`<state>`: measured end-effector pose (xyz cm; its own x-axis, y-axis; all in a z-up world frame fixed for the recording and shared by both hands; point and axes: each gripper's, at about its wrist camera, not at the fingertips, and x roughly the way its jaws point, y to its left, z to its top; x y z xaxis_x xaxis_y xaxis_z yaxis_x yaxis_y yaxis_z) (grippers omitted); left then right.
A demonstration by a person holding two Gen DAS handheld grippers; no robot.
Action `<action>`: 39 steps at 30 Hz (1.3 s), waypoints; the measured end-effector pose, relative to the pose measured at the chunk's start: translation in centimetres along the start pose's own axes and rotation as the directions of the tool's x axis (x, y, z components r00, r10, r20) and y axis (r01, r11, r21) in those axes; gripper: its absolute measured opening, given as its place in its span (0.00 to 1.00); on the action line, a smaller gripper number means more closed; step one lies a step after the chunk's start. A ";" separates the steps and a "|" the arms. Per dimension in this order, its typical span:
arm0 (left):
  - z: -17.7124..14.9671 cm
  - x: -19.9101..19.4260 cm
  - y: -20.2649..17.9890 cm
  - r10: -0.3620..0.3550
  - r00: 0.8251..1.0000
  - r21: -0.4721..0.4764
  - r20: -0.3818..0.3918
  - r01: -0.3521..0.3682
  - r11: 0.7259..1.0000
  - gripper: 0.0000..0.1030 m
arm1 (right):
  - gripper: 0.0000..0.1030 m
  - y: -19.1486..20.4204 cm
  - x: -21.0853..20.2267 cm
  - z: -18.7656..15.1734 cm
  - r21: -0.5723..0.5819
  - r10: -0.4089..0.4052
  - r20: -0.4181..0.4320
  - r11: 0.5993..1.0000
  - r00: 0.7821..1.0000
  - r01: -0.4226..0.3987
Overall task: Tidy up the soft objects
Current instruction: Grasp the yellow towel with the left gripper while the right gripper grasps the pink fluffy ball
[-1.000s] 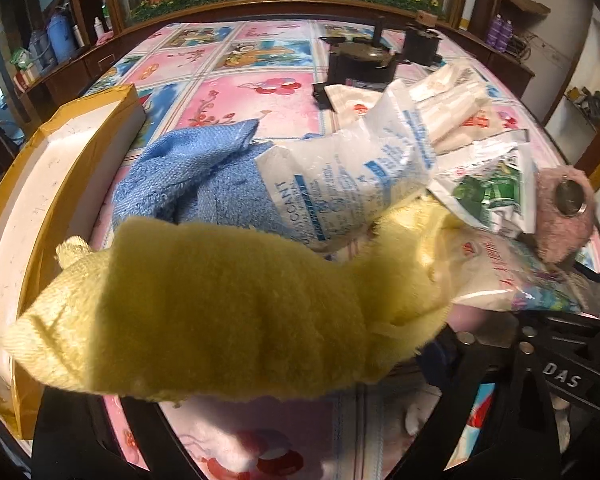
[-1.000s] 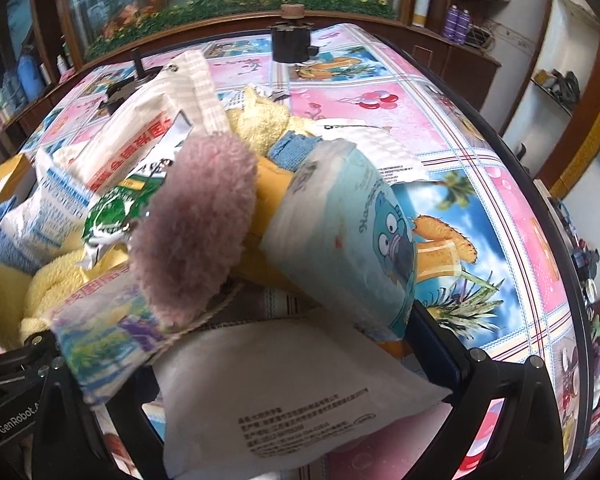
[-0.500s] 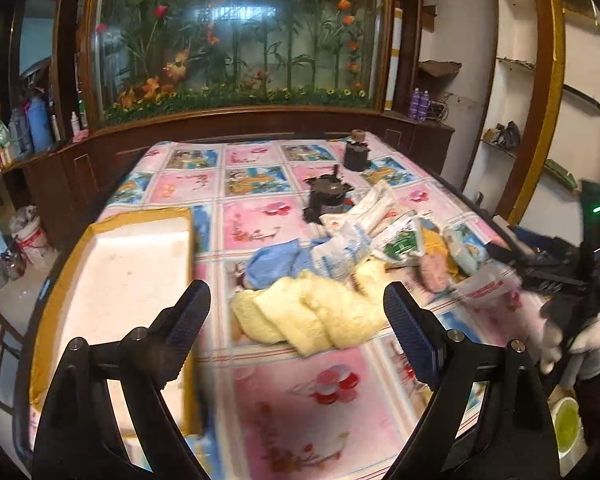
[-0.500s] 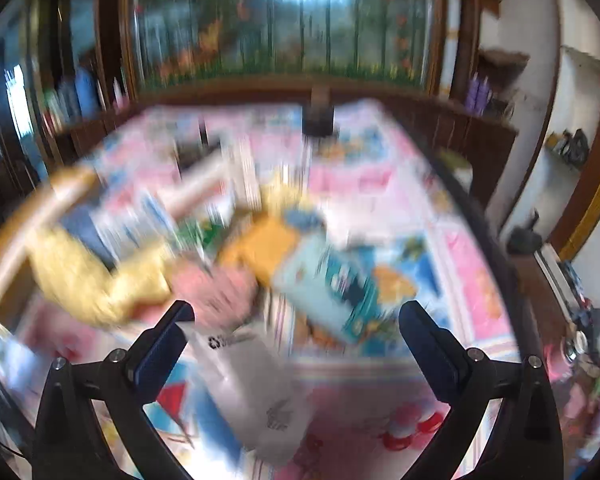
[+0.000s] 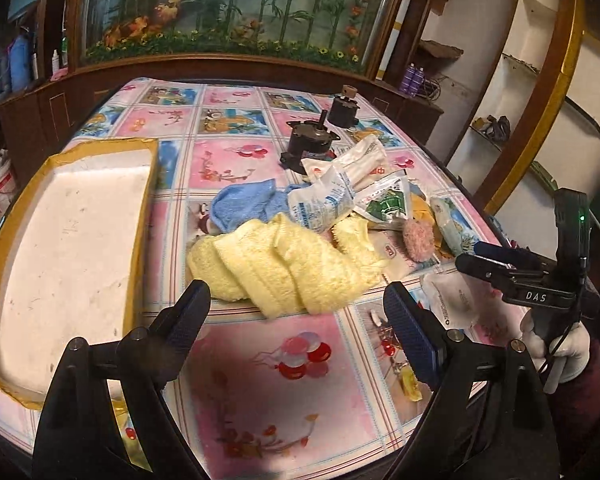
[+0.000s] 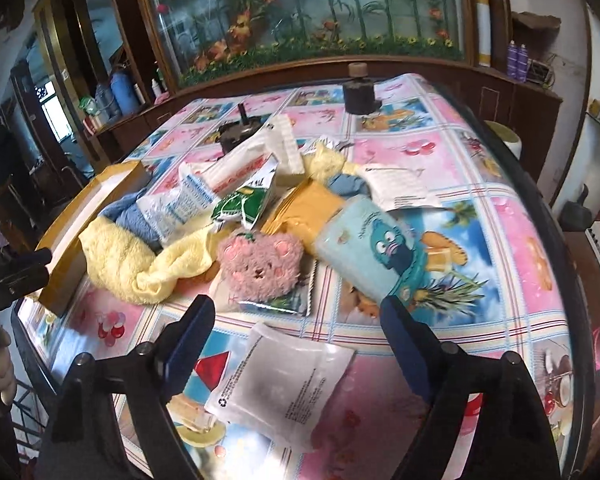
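A pile of soft things lies mid-table: a yellow towel (image 5: pixel 284 268) (image 6: pixel 140 264), a blue towel (image 5: pixel 244 204), a pink plush bear (image 6: pixel 260 264) (image 5: pixel 418 238), a light blue tissue pack (image 6: pixel 364 248), plastic bags (image 5: pixel 324 200) and a white pouch (image 6: pixel 288 388). My left gripper (image 5: pixel 296 320) is open and empty, just in front of the yellow towel. My right gripper (image 6: pixel 296 336) is open and empty, above the white pouch, short of the bear. The right gripper also shows in the left wrist view (image 5: pixel 500 264).
A white foam tray with a yellow taped rim (image 5: pixel 144 208) lies at the left of the table. Two dark motors (image 5: pixel 310 142) (image 5: pixel 343 110) stand behind the pile. The patterned tablecloth (image 5: pixel 284 400) covers the table; wooden cabinets ring it.
Both grippers have pulled back and up from the pile. One second ago they were pressed close to the towel and packs; now both stand open above the near table.
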<state>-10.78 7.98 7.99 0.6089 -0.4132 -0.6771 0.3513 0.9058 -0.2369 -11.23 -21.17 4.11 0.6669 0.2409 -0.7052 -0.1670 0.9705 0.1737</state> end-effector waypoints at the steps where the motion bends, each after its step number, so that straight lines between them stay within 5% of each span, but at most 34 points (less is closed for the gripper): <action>1: 0.1 0.1 -0.2 -0.003 1.000 0.004 0.003 0.003 1.000 0.86 | 0.82 0.1 0.0 0.0 -0.004 0.003 -0.004 1.000 1.000 -0.003; 7: 0.7 0.5 0.4 0.004 1.000 -0.039 0.005 -0.004 0.999 0.86 | 0.82 2.8 1.6 1.4 -0.083 0.053 -0.021 0.995 0.998 -0.054; 11: 1.1 0.7 1.4 0.003 1.000 -0.092 0.004 -0.003 0.996 0.86 | 0.69 4.5 5.0 2.6 -0.139 -0.017 -0.081 0.990 0.997 0.005; 13: 1.3 1.3 1.7 0.009 1.000 -0.104 -0.007 -0.010 0.994 0.86 | 0.54 4.4 6.5 2.9 -0.119 -0.040 -0.108 0.993 0.993 0.027; 15: 1.4 2.3 1.8 0.016 0.999 -0.107 -0.028 -0.019 0.994 0.86 | 0.27 3.8 7.1 2.9 -0.075 -0.011 -0.134 0.997 0.991 0.001; 24: 1.9 8.9 0.4 0.048 0.988 -0.124 -0.146 -0.066 0.990 0.86 | 0.23 2.9 5.3 2.2 -0.038 0.023 -0.118 0.999 0.993 -0.028; 25: 1.6 9.4 0.5 0.050 0.985 -0.131 -0.168 -0.072 0.989 0.83 | 0.23 3.0 5.0 2.1 -0.041 0.026 -0.114 0.999 0.993 -0.031; 26: 1.4 9.5 0.6 0.019 0.986 -0.153 -0.167 -0.045 0.987 0.65 | 0.23 3.2 4.8 2.1 -0.045 0.027 -0.109 0.998 0.994 -0.032; 29: 0.8 8.3 1.0 -0.078 0.987 -0.203 -0.142 0.048 0.978 0.46 | 0.22 3.8 3.4 2.0 -0.066 0.035 -0.083 0.997 0.996 -0.040; 36: 1.0 -0.6 1.9 -0.230 0.973 -0.235 0.018 0.228 0.945 0.44 | 0.21 6.5 0.7 2.7 -0.109 0.105 -0.033 0.988 0.994 -0.108; 39: 2.3 -5.9 3.2 -0.226 0.967 -0.216 0.121 0.248 0.945 0.44 | 0.21 8.4 0.2 3.5 -0.135 0.167 -0.030 0.976 0.985 -0.170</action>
<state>-11.61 13.13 12.85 0.5956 -0.6152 -0.5165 0.3293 0.7734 -0.5417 -9.92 -12.98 7.84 0.6074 0.3995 -0.6866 -0.3739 0.9064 0.1966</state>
